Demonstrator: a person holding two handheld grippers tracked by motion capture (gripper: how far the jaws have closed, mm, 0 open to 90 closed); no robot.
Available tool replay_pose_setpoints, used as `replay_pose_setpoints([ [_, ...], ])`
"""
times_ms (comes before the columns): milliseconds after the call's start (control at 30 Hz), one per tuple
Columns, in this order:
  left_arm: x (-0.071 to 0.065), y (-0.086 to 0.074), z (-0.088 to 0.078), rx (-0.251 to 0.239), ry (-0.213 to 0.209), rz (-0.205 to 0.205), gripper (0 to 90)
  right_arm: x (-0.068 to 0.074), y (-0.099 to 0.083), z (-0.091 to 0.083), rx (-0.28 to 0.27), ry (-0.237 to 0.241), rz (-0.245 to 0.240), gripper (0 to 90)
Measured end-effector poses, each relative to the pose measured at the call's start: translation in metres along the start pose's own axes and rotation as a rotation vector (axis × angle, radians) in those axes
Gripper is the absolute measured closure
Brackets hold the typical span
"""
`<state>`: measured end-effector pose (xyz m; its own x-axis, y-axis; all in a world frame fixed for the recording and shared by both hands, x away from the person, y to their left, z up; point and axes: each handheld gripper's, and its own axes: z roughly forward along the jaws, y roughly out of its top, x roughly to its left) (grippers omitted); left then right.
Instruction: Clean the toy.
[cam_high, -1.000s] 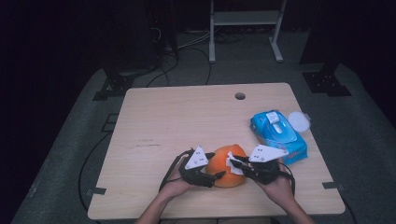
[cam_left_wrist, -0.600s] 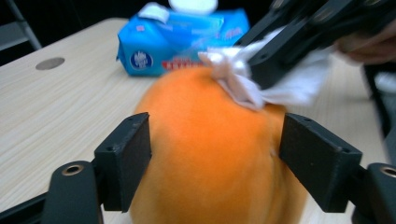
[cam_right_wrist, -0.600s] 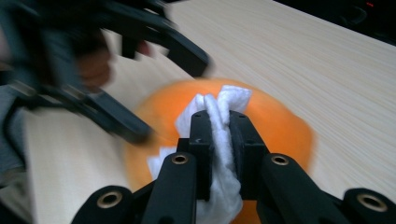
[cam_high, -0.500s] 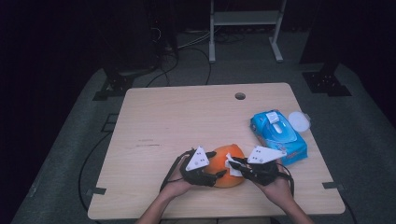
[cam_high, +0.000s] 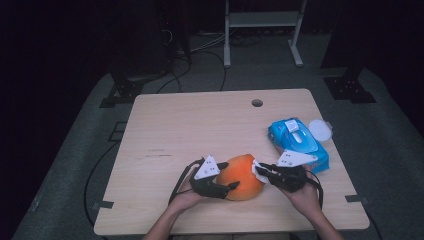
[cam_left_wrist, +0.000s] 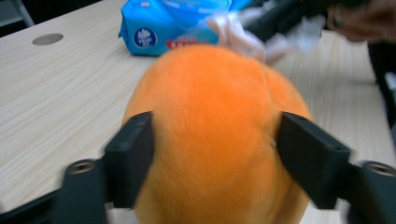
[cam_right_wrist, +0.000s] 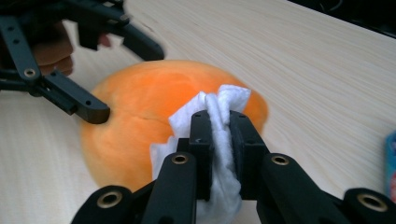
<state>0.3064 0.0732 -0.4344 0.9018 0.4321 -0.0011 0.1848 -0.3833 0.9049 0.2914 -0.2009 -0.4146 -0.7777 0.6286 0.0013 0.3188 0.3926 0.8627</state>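
Near the table's (cam_high: 165, 130) front edge, the left gripper (cam_left_wrist: 217, 154), its jaws just widened, straddles the orange plush ball (cam_high: 241, 176), whose underside is hidden, while the right gripper (cam_right_wrist: 219, 128) clenches a white wipe (cam_right_wrist: 219, 109) against its top, motion-blurred in the left gripper view.

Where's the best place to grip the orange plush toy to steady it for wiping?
Probably across the orange plush toy at its rounded sides, coming level from the end away from the white wipe, as the left hand-held gripper does: the soft bulge fits between the jaws.
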Motion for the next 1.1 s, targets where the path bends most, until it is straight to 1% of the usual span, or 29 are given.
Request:
replay_pose_setpoints([
  [33, 0.000, 0.003, 0.000, -0.009, 0.006, -0.005, 14.2, 0.004, 0.001, 0.000, -0.008, 0.014, -0.006, 79.9],
  [67, 0.000, 0.004, 0.000, -0.007, 0.007, -0.002, 12.0, 0.009, 0.003, -0.001, -0.015, 0.037, -0.009, 79.9],
  [100, -0.001, 0.004, 0.002, 0.004, 0.002, 0.001, 12.1, 0.014, 0.004, -0.001, -0.029, 0.065, -0.014, 79.8],
  [133, -0.002, 0.002, 0.003, 0.018, 0.002, 0.014, 12.7, 0.019, 0.006, -0.001, -0.037, 0.087, -0.025, 79.8],
  [167, -0.002, -0.001, 0.004, 0.021, 0.002, 0.029, 17.4, 0.024, 0.008, -0.001, -0.034, 0.089, -0.039, 79.7],
  [200, -0.003, -0.003, 0.003, 0.025, 0.004, 0.030, 22.2, 0.028, 0.010, 0.000, -0.027, 0.073, -0.067, 79.7],
  [233, -0.003, -0.004, 0.003, 0.034, 0.004, 0.032, 24.8, 0.028, 0.010, 0.001, -0.026, 0.063, -0.073, 79.7],
  [267, -0.002, -0.005, 0.002, 0.036, 0.001, 0.038, 26.8, 0.026, 0.010, 0.001, -0.029, 0.056, -0.066, 79.8],
  [333, -0.003, -0.006, 0.001, 0.039, -0.003, 0.040, 28.4, 0.017, 0.009, 0.000, -0.039, 0.044, -0.035, 79.8],
  [367, -0.003, -0.006, 0.001, 0.040, -0.006, 0.045, 28.7, 0.012, 0.008, -0.001, -0.040, 0.027, -0.021, 79.8],
  [433, -0.004, -0.006, 0.002, 0.038, -0.004, 0.046, 28.7, 0.002, 0.005, -0.001, -0.023, 0.009, 0.002, 79.8],
  [467, -0.004, -0.007, 0.002, 0.036, -0.004, 0.046, 28.7, -0.003, 0.002, -0.001, -0.013, 0.007, 0.025, 79.8],
  [533, -0.006, -0.006, 0.003, 0.034, -0.006, 0.057, 28.7, -0.008, -0.001, -0.001, -0.005, 0.016, 0.045, 79.8],
  [567, -0.008, -0.006, 0.004, 0.036, -0.007, 0.065, 28.7, -0.007, -0.001, -0.001, -0.005, 0.020, 0.046, 79.8],
  [600, -0.009, -0.005, 0.004, 0.038, -0.008, 0.072, 28.7, -0.005, 0.000, -0.002, -0.006, 0.020, 0.036, 79.8],
  [700, -0.012, -0.005, 0.005, 0.042, -0.012, 0.095, 28.7, 0.004, 0.007, -0.003, -0.033, 0.034, 0.007, 79.8],
  [767, -0.015, -0.004, 0.005, 0.045, -0.014, 0.109, 28.7, 0.007, 0.010, -0.004, -0.059, 0.061, 0.011, 79.8],
  [800, -0.016, -0.004, 0.005, 0.046, -0.013, 0.116, 28.7, 0.007, 0.011, -0.004, -0.062, 0.067, 0.014, 79.8],
  [833, -0.016, -0.004, 0.005, 0.044, -0.015, 0.114, 28.7, 0.007, 0.011, -0.003, -0.058, 0.064, 0.009, 79.7],
  [900, -0.015, -0.004, 0.005, 0.040, -0.021, 0.106, 28.7, 0.003, 0.009, -0.002, -0.048, 0.053, 0.017, 79.8],
  [933, -0.015, -0.004, 0.004, 0.038, -0.024, 0.104, 28.6, -0.002, 0.006, -0.002, -0.040, 0.051, 0.040, 79.8],
  [1033, -0.016, -0.004, 0.005, 0.032, -0.022, 0.099, 28.5, -0.013, -0.001, -0.003, -0.014, 0.016, 0.063, 79.9],
  [1100, -0.017, -0.003, 0.005, 0.039, -0.015, 0.108, 28.3, -0.014, -0.003, -0.004, -0.010, 0.018, 0.079, 80.0],
])
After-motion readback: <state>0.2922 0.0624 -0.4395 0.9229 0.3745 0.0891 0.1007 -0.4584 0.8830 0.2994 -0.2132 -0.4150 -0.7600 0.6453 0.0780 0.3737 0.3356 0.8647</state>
